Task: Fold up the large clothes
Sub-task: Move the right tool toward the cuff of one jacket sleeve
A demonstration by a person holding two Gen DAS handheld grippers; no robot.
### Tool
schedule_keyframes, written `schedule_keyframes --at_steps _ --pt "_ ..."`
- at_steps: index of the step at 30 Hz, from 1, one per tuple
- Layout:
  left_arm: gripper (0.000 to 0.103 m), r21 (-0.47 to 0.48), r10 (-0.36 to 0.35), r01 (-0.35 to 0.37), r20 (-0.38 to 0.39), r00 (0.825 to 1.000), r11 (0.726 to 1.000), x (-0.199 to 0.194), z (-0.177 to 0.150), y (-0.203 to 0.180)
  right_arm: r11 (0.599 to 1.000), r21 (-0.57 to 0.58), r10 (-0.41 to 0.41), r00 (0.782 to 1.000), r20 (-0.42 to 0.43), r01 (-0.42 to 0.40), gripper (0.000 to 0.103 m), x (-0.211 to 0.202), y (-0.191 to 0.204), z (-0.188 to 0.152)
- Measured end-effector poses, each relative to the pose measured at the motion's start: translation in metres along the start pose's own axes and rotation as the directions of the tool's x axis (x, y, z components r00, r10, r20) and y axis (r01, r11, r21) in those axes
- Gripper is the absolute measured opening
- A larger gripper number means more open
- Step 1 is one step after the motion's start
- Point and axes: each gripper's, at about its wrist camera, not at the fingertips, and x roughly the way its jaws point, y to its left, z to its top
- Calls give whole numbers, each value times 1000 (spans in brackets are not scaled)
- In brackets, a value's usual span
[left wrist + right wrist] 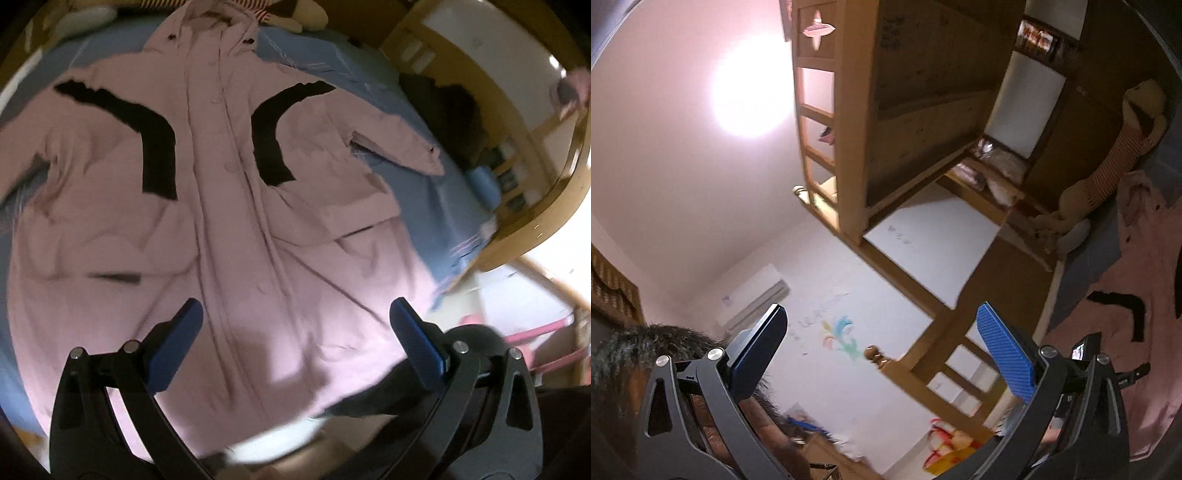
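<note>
pink coat (221, 221) lies spread flat on the bed (424, 206). left tongs (295, 325) released above hem; right tongs (882, 328) released, aimed at wall. advice: grip a sleeve cuff, fold inward.

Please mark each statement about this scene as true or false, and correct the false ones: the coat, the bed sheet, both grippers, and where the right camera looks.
1. The pink coat lies spread out on the blue sheet. True.
2. The left gripper is shut on the coat. False: its jaws stand open above it.
3. The coat has black bands on it. True.
4. The right gripper holds a sleeve. False: it is open and empty.
5. The right wrist camera looks at the wall and ceiling. True.
</note>
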Motion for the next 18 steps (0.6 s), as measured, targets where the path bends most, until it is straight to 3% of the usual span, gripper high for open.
schedule_keyframes --at_steps 5,8,12,18 --pt "101 -106 -112 109 -19 994 988 20 0 22 999 32 -24 1000 -9 24 102 8 -22 3" --pt "101 -129 -163 159 -25 986 979 27 4 26 997 33 -65 997 41 63 102 7 -32 9" --pt "101 -106 -129 130 16 992 986 23 6 26 993 75 -100 992 78 95 102 5 -48 17" --pt "101 -67 -91 97 78 993 993 9 11 26 992 67 -109 993 48 105 102 15 -58 21"
